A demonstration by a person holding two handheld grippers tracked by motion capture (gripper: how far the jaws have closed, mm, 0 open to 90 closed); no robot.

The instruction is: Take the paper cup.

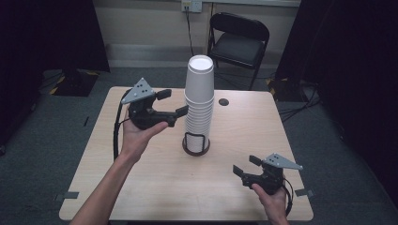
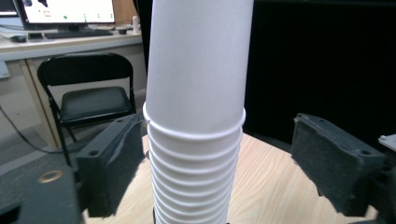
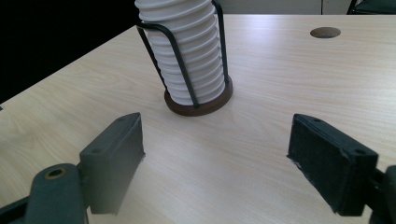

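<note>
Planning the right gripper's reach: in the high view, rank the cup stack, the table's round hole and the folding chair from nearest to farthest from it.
From the right gripper:
1. Cup stack, centre of the table, in its holder.
2. Round hole, near the table's far edge.
3. Folding chair, beyond the table, by the wall.

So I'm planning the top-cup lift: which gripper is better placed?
Left gripper: its open jaws flank the white paper cup stack near the top cup's rim. The right gripper sits low, apart.
</note>
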